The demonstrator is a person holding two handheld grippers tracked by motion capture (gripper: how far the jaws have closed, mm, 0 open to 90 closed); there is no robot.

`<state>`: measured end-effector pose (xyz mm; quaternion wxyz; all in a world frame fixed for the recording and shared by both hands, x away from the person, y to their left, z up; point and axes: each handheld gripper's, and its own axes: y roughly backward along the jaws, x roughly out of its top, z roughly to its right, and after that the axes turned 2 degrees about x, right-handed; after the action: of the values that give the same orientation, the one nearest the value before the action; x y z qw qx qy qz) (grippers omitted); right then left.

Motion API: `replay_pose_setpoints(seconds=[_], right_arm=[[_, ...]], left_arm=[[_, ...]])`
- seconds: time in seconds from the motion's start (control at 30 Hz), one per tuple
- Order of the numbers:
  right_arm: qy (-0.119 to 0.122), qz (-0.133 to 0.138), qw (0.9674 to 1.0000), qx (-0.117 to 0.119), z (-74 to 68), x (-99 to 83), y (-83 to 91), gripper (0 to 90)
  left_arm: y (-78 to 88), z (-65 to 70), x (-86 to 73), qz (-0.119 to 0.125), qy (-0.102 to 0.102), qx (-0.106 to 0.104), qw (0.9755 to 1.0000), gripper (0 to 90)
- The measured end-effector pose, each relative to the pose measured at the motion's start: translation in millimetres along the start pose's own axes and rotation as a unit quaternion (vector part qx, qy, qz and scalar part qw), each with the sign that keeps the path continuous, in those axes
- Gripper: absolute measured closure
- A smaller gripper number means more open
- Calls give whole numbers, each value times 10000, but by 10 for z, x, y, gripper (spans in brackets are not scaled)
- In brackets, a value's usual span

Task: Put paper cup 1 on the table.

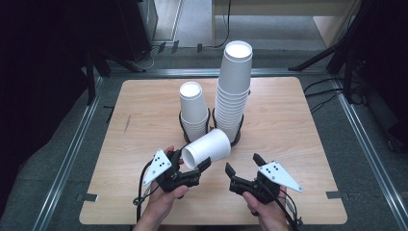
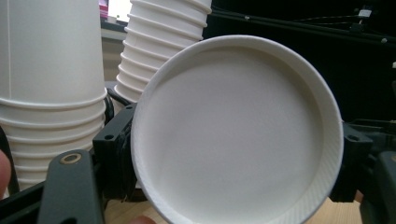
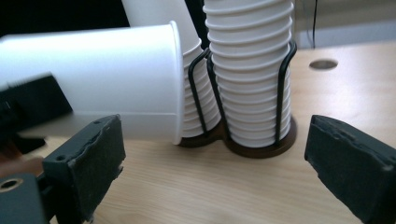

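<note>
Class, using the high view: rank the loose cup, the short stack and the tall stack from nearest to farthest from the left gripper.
1. Loose cup: lying sideways in the left gripper.
2. Short stack: just beyond, left holder.
3. Tall stack: beyond, to the right.

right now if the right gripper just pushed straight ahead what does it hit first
Probably the taller cup stack in its wire holder, centred between the open right gripper jaws; depth is hard to judge.

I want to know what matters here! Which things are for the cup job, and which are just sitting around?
For the job:
- single paper cup, lying sideways, held by the left gripper
- short cup stack
- tall cup stack
- right gripper, open, holding nothing

Just sitting around:
- wire holder around the stacks
- wooden table
- cables on the floor
</note>
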<state>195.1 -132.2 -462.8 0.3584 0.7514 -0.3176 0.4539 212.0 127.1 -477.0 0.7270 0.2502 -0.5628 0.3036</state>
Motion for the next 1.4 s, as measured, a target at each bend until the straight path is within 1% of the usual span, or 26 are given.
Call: replay_pose_setpoints(seconds=[0.03,0.1,0.17,0.23,0.27,0.3,0.33,0.37,0.43,0.53,0.6,0.63,0.67,0.7,0.8,0.87,0.9,0.93,1.0,1.07,1.13,1.2,1.27,1.33,1.37,1.4], right_arm=[[-171,5,9999,25,-4,2,4,39],[-428,34,9991,18,-10,1,11,28],[-762,55,9970,83,-5,2,17,3],[-1061,118,9943,48,-7,7,28,1],[-1198,150,9926,91,-2,10,34,1],[-1392,167,9900,171,5,15,37,1],[-1509,164,9882,193,8,19,38,1],[-1668,178,9856,191,11,21,39,1],[-1901,206,9813,199,22,24,40,1],[-2378,216,9705,322,44,21,47,1],[-2611,217,9642,407,50,11,40,1],[-2711,184,9615,404,45,6,36,1],[-2770,180,9599,400,41,0,28,1],[-2892,153,9561,459,33,-5,20,1],[-3146,137,9477,512,11,-12,1,1],[-3297,136,9427,499,-1,-12,-11,1],[-3378,136,9397,521,-5,-12,-19,1],[-3481,122,9358,540,-12,-10,-25,1],[-3633,120,9300,549,-22,-8,-33,2],[-3751,137,9254,532,-30,-9,-39,1],[-3851,209,9206,607,-35,-14,-44,1],[-4082,166,9106,631,-34,-21,-65,1],[-4332,95,8987,680,-32,-31,-90,1],[-4441,64,8931,709,-44,-38,-111,1],[-4465,52,8918,722,-50,-40,-117,0],[-4512,48,8895,723,-59,-47,-128,0]], left_arm=[[-4,7,-4,0,0,2,10000,224],[-10,17,-11,9,-17,-13,10000,224],[-18,24,-18,4,-14,-15,10000,224],[-24,28,-25,5,-26,-33,10000,224],[-30,32,-28,14,-33,-35,10000,224],[-33,34,-30,20,-29,-37,10000,224],[-38,36,-33,50,-11,-47,10000,224],[-42,39,-36,70,-4,-43,10000,224],[-45,46,-42,79,-16,-55,10000,224],[-49,65,-59,103,-12,-84,9999,223],[-57,74,-68,105,-8,-86,9999,223],[-59,76,-72,117,-9,-93,9999,223],[-61,80,-76,112,-20,-88,9999,223],[-64,85,-79,110,-26,-94,9999,223],[-73,97,-85,137,-43,-105,9998,223],[-77,103,-89,148,-43,-104,9998,223],[-78,105,-92,147,-52,-102,9998,223],[-77,106,-94,147,-47,-101,9998,223],[-75,107,-98,160,-60,-88,9998,223],[-75,111,-97,178,-59,-85,9998,223],[-77,118,-94,203,-56,-72,9998,223],[-78,127,-93,225,-59,-67,9997,223],[-78,137,-95,227,-77,-66,9997,223],[-77,141,-98,213,-100,-67,9997,223],[-79,145,-102,215,-104,-64,9997,223],[-79,148,-103,216,-106,-72,9997,223]])
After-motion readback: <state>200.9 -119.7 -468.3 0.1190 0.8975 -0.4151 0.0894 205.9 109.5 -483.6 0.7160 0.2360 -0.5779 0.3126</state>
